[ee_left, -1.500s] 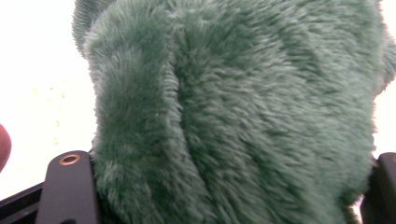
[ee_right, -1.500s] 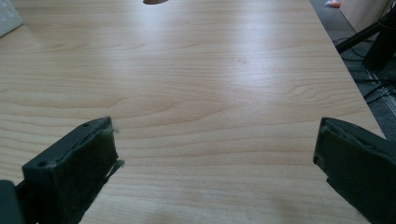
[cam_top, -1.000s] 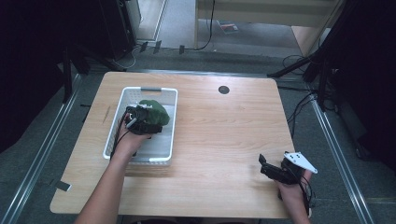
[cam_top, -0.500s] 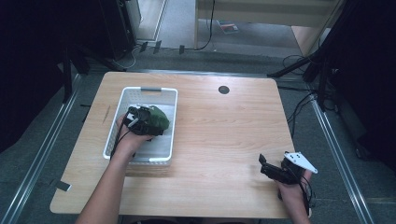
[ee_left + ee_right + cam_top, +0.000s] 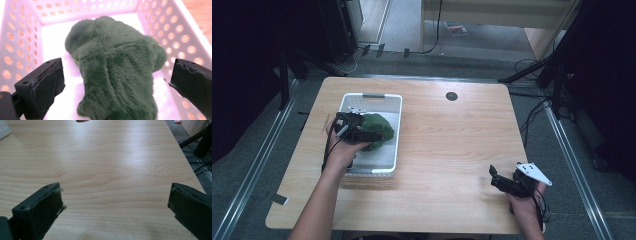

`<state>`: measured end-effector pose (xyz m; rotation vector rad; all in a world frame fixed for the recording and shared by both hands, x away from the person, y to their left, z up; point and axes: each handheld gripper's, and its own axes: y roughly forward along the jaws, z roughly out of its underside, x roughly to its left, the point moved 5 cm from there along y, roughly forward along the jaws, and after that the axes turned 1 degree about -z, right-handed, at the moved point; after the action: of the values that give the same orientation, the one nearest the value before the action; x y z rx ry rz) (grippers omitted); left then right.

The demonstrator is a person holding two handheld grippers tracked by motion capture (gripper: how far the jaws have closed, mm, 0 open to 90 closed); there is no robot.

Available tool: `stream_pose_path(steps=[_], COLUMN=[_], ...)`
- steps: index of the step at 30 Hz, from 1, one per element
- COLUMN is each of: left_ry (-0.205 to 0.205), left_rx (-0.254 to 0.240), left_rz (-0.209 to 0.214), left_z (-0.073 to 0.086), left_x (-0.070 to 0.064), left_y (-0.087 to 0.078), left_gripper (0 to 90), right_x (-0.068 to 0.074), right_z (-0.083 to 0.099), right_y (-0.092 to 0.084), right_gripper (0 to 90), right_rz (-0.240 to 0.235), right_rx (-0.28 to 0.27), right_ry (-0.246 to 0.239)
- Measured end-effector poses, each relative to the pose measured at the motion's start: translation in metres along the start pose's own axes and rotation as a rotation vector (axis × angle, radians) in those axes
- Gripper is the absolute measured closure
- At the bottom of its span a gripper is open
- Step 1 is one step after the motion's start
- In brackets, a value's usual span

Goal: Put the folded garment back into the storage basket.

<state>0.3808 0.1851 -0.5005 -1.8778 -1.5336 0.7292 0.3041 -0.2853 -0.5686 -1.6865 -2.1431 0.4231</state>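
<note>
Dark green, furry plush toy [image 5: 117, 72], a thin bright-green sliver at one fold. White perforated basket [image 5: 392, 145], walls dotted with round holes, glowing pinkish with orange holes in the left gripper view; small grey tab at the far rim. Light wood-grain table [image 5: 452, 150], pale brown streaks, one dark round spot [image 5: 451, 96] near the far edge. Black left gripper [image 5: 362, 134]. Black right gripper [image 5: 504, 182], white three-cornered plate on top. Grey floor [image 5: 252, 165], black cables.

It looked like a lab or recording studio: a bare wooden worktop [image 5: 452, 150] stood on a grey floor between metal rails [image 5: 252, 170], with dark stands [image 5: 557, 70] and loose cables [image 5: 532, 107] around it.
</note>
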Motion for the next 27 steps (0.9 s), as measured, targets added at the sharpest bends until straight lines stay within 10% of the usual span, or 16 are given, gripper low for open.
stream_pose_path(steps=[27], left_ry=[-0.108], left_rx=[-0.247], left_rz=[0.006], left_z=[0.023], left_x=[0.036], left_y=[-0.071], left_gripper=[0.0], right_x=[0.0], right_z=[0.0], right_y=[0.0], right_gripper=[0.0], right_rz=[0.002], right_rx=[0.0], right_ry=[-0.001])
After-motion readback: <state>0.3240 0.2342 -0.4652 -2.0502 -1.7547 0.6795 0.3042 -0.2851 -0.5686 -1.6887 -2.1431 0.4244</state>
